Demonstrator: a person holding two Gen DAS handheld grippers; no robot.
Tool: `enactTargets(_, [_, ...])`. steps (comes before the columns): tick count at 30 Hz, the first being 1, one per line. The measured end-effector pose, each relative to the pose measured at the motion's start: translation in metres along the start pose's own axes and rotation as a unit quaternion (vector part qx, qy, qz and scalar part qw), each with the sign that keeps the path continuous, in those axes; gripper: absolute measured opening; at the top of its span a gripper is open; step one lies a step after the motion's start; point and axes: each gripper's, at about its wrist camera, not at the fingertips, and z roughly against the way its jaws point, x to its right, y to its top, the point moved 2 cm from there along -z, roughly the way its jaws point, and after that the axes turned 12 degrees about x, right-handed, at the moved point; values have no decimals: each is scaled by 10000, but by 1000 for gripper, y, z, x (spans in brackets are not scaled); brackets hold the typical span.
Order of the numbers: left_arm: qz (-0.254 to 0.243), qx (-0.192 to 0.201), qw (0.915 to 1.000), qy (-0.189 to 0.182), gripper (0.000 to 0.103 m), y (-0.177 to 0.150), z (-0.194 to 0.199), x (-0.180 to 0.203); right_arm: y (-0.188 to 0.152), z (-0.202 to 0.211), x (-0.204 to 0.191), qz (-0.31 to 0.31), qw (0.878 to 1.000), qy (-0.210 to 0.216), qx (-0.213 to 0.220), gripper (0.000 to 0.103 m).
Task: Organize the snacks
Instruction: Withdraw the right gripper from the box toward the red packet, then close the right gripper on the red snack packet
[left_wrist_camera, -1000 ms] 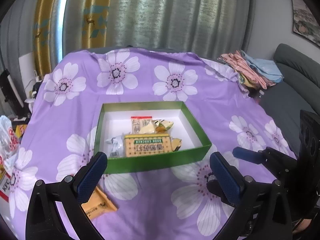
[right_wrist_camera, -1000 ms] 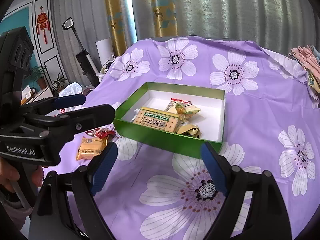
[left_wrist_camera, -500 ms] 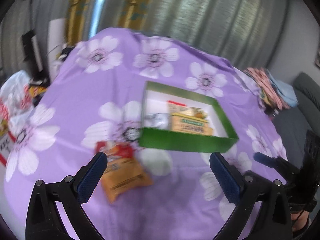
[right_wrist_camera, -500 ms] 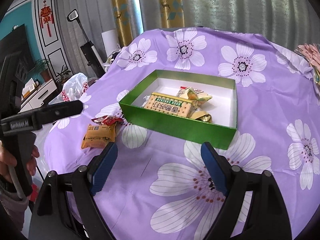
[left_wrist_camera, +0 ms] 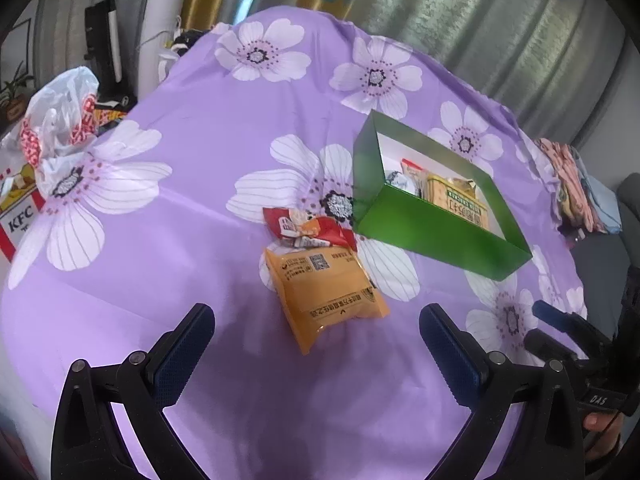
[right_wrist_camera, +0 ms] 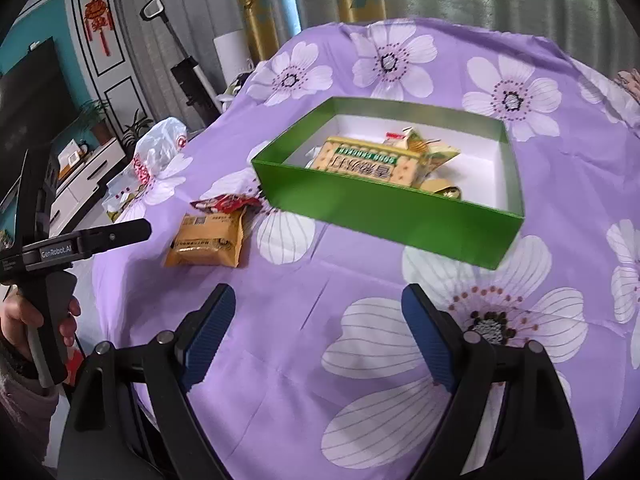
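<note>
An orange snack packet (left_wrist_camera: 326, 294) (right_wrist_camera: 208, 236) lies flat on the purple flowered cloth, with a red snack packet (left_wrist_camera: 306, 229) (right_wrist_camera: 226, 203) touching its far end. A green box (left_wrist_camera: 430, 228) (right_wrist_camera: 384, 218) beside them holds a cracker pack (right_wrist_camera: 364, 164) and several smaller snacks. My left gripper (left_wrist_camera: 316, 350) hovers open just short of the orange packet, nothing between its fingers. My right gripper (right_wrist_camera: 316, 330) is open over bare cloth in front of the box, holding nothing.
A white and red plastic bag (left_wrist_camera: 60, 120) (right_wrist_camera: 158, 148) sits at the table's left edge beside a KFC carton (left_wrist_camera: 18, 216). Folded clothes (left_wrist_camera: 572, 184) lie at the far right. The cloth (right_wrist_camera: 280, 360) drops off at the near left edge.
The left gripper has swung left and down, away from the box, and now faces the orange and red packets. The right gripper has sunk a little toward the cloth.
</note>
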Motion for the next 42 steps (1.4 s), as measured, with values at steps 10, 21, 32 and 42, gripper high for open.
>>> enactTargets(10, [38, -64, 9999, -80, 102, -2, -10, -3, -10, -18, -11, 1, 9994, 271, -229, 86])
enactTargets(21, [278, 17, 9989, -377, 102, 40, -36, -13, 19, -73, -42, -317, 9940, 1031, -182, 86])
enactTargets(32, [782, -439, 9940, -631, 93, 50, -82, -35, 34, -157, -65, -615, 9869, 1347, -639, 72])
enactTargets(42, [571, -698, 9935, -688, 53, 44, -97, -37, 33, -185, -75, -599, 9830, 1476, -907, 50])
